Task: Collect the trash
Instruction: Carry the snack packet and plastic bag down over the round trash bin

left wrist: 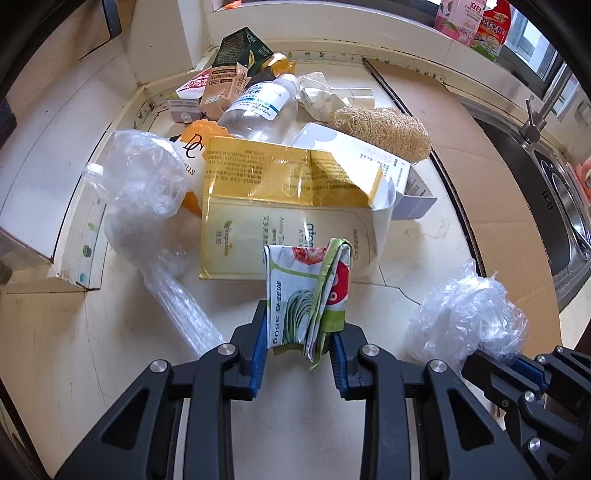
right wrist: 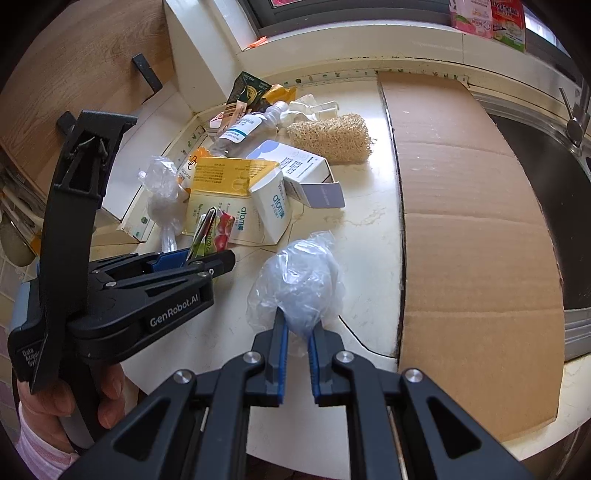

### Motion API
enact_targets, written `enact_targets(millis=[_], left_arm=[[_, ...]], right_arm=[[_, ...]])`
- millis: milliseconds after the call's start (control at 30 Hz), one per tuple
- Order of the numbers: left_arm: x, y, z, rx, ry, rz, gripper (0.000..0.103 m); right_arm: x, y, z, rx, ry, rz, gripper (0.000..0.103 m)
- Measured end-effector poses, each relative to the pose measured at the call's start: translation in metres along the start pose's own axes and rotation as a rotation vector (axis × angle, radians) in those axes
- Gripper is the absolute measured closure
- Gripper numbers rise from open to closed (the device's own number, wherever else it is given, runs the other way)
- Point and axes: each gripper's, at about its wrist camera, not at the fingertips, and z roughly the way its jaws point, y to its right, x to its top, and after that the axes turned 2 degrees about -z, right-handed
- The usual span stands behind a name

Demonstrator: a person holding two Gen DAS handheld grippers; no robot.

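Observation:
My left gripper [left wrist: 300, 325] is shut on a folded food packet [left wrist: 308, 291] printed with green and red, held above the cream counter; the packet also shows in the right wrist view [right wrist: 214, 236]. My right gripper [right wrist: 297, 325] is shut on a crumpled clear plastic bag [right wrist: 299, 280], which also shows at the right of the left wrist view [left wrist: 465, 317]. A heap of trash lies beyond: a torn yellow and white carton [left wrist: 288, 206], a clear plastic bottle [left wrist: 258, 107], another clear plastic bag [left wrist: 144, 199], small boxes [left wrist: 221, 88] and crumpled paper [left wrist: 317, 92].
A loofah sponge [left wrist: 380, 129] lies behind the carton. A flat cardboard sheet [right wrist: 472, 229] covers the counter's right side beside a steel sink [left wrist: 554, 206] with a tap. Packets stand on the window sill [right wrist: 487, 18]. A wooden cabinet [right wrist: 74, 55] is at left.

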Motion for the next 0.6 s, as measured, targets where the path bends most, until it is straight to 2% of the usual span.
enact_targets(millis=[400, 600], left_arm=[[-0.034, 0.002, -0.048, 0.004, 0.047, -0.018, 0.077], [-0.060, 0.017, -0.082, 0.010, 0.080, -0.024, 0.077]], right_arm=[[-0.019, -0.016, -0.024, 0.032, 0.014, -0.043, 0.094], [-0.036, -0.021, -0.054, 0.046, 0.026, -0.083, 0.094]])
